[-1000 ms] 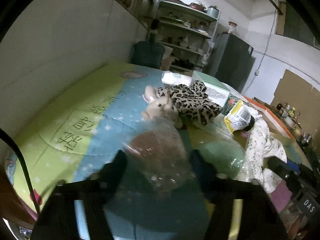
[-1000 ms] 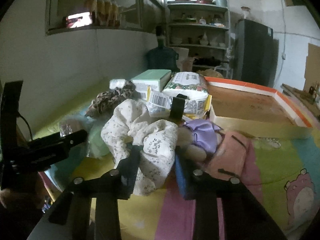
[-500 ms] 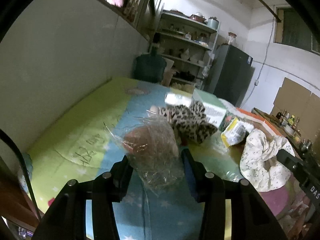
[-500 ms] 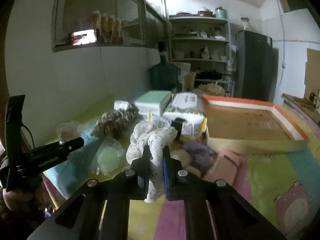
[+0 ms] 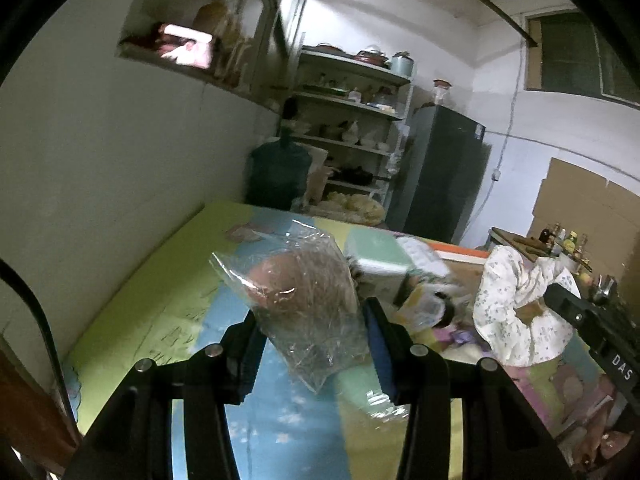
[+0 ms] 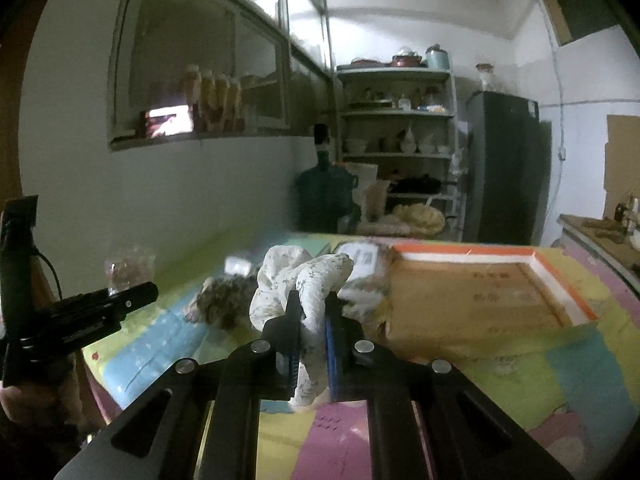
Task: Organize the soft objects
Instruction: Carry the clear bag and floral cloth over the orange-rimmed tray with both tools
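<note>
My left gripper [image 5: 312, 320] is shut on a clear plastic bag with a brownish soft item inside [image 5: 304, 300] and holds it above the colourful mat [image 5: 160, 300]. The bag also shows at the left of the right wrist view [image 6: 128, 268]. My right gripper [image 6: 312, 312] is shut on a white floral cloth [image 6: 296, 284] and holds it lifted above the mat; the cloth shows at the right of the left wrist view [image 5: 516, 312]. A leopard-print plush [image 6: 224, 300] lies on the mat below.
An orange-rimmed cardboard box lid [image 6: 480, 288] lies on the mat to the right. A green-topped box [image 5: 376, 256] and packaged goods [image 5: 424, 300] lie near it. A wall runs along the left; shelves [image 6: 396, 136] and a dark fridge [image 6: 504, 168] stand behind.
Both grippers have risen from the mat, the left with the plastic bag, the right with the floral cloth. The right jaws closed tightly on the cloth a second ago.
</note>
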`<state>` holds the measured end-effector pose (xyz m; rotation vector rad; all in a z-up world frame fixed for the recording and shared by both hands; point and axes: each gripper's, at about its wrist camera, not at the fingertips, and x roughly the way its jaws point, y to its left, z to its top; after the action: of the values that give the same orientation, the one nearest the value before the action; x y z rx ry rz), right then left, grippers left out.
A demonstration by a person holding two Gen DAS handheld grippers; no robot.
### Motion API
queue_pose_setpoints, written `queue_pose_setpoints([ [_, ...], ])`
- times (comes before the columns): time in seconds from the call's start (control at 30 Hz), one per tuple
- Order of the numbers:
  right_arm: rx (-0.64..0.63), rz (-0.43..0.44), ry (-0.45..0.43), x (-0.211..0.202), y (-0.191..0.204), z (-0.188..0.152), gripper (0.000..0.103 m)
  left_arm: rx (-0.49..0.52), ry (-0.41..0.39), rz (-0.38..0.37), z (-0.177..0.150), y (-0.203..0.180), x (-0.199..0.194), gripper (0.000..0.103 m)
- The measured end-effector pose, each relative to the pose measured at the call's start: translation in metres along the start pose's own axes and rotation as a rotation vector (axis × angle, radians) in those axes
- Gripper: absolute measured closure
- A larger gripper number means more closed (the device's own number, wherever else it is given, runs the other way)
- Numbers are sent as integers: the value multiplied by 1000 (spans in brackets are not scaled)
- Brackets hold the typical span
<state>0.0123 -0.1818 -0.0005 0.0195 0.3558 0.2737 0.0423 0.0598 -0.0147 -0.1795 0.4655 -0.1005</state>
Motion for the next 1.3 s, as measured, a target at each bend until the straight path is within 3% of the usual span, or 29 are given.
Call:
queue_pose_setpoints([
  [0.7,30,-156,-107,-26,-90,43,93,147,12,-163,40,-129,44,55],
  [1.3,104,-268,-65,-23,-199,61,93,195,77,-233,59,-228,96,56],
])
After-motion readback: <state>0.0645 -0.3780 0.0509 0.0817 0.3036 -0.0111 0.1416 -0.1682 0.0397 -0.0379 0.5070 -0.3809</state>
